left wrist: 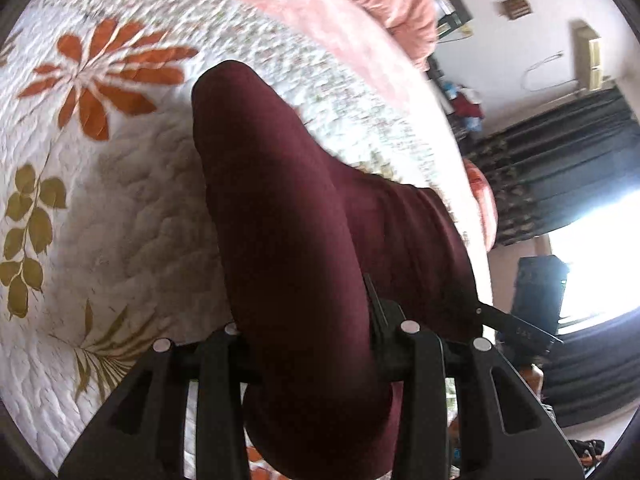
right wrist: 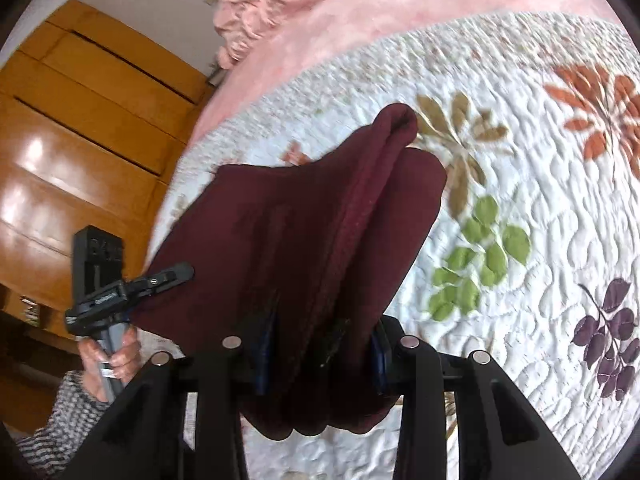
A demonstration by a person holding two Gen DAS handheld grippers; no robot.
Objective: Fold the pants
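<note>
While both tools pinched it, left tool (left wrist: 316,344) and right tool (right wrist: 320,352) held the folded maroon pants (right wrist: 304,232) above the floral quilted bed (right wrist: 520,184), with pink bedding (right wrist: 360,28) beyond.

Maroon pants (left wrist: 304,240), bunched in thick folds, hang lifted above the quilted bed (left wrist: 120,208), far end drooping.
</note>
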